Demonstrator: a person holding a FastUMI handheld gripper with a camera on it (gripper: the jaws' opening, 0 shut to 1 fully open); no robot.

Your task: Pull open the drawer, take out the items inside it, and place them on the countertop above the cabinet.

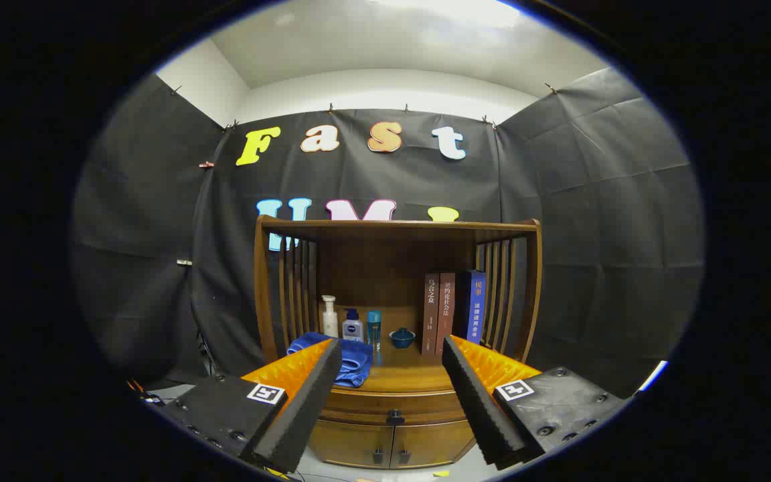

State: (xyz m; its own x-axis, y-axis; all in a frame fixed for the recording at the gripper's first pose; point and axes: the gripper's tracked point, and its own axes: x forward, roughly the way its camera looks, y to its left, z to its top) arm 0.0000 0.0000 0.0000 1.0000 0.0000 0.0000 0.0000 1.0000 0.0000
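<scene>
Both fingers of the gripper [392, 355] stand wide apart with nothing between them, their ridged foam pads [305, 402] facing inward and pointing toward twelve o'clock at a wooden cabinet [395, 294] well ahead. On the polished countertop [405, 375], going left to right: a folded blue towel [349, 358], soft and rumpled, lies at about ten o'clock just past the left fingertip; behind it stand a white pump bottle [329, 316], a squat clear bottle with a blue cap [353, 326] and a slim teal cylinder [374, 328]; then a small round dark-blue lidded pot [401, 337]; then three upright books [454, 311] at one o'clock beside slatted wooden side rails [499, 294]. Below the countertop, at six o'clock between the fingers, the drawer [392, 405] sits closed, a dark knob [395, 418] at its centre, above two cupboard doors [385, 445].
</scene>
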